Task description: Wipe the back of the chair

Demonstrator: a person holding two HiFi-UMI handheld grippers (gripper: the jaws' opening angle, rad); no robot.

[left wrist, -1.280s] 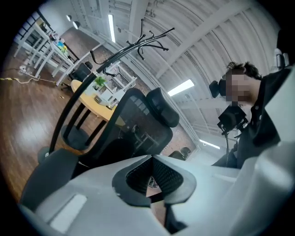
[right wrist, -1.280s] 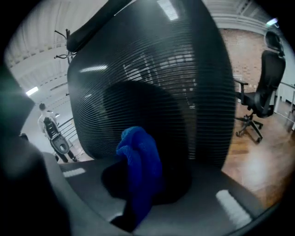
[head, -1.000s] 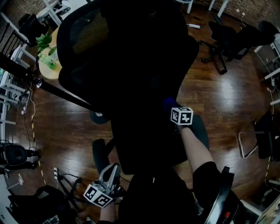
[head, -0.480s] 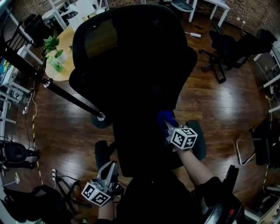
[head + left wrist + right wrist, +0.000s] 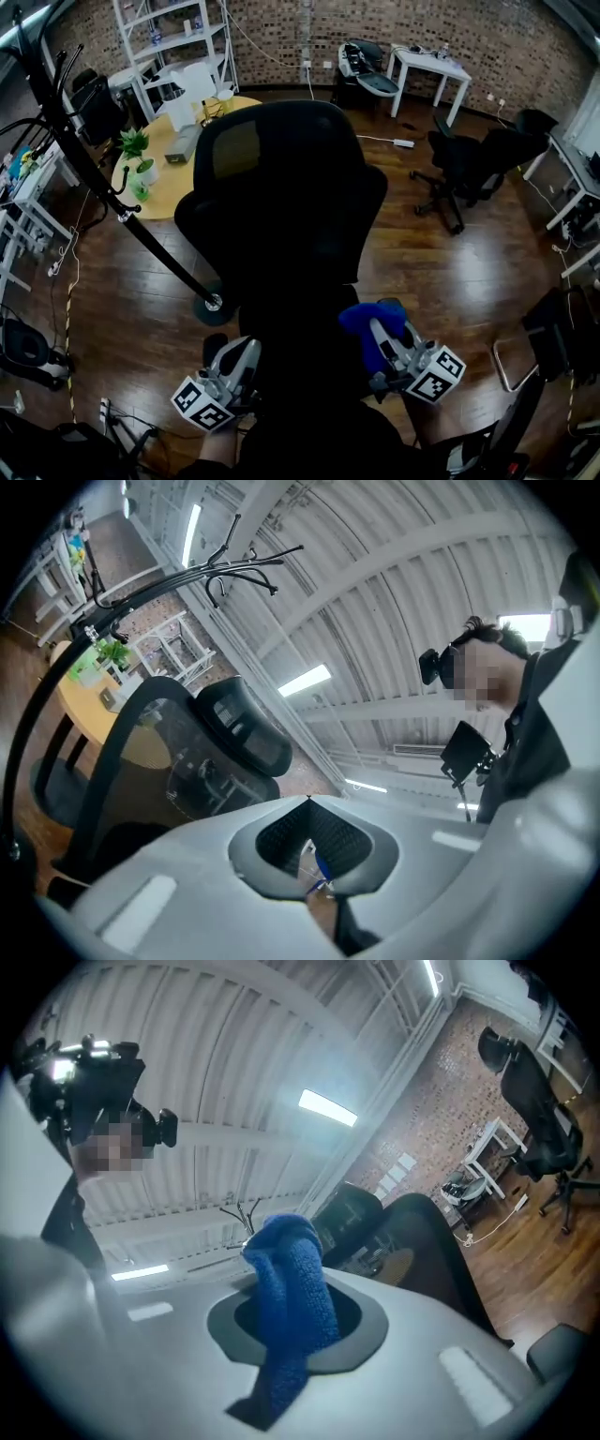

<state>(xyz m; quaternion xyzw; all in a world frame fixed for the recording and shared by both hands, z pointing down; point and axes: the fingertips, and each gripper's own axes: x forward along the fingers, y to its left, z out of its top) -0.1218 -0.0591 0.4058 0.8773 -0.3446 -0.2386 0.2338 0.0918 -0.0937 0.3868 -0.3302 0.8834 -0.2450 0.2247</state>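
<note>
The black mesh-backed office chair (image 5: 281, 211) stands right in front of me, its back facing me. In the head view my right gripper (image 5: 372, 325) is low at the right of the chair's back, a little off it, shut on a blue cloth (image 5: 359, 318). The right gripper view has the blue cloth (image 5: 292, 1283) bunched between the jaws, with the chair (image 5: 422, 1241) beyond. My left gripper (image 5: 246, 349) hangs low at the chair's left, jaws together with nothing held. In the left gripper view the chair (image 5: 178, 752) is at the left.
A slanted coat-stand pole (image 5: 122, 216) ends in a base (image 5: 213, 305) by the chair's left. A round yellow table (image 5: 173, 178) with a plant (image 5: 136, 150) stands behind it. Another black office chair (image 5: 469, 164), a white desk (image 5: 427, 67) and shelves (image 5: 173, 37) stand farther off on the wooden floor.
The right gripper with the blue cloth has come down and back from the chair's back toward me. The head view has lifted, so the chair sits farther away. The left gripper barely moved.
</note>
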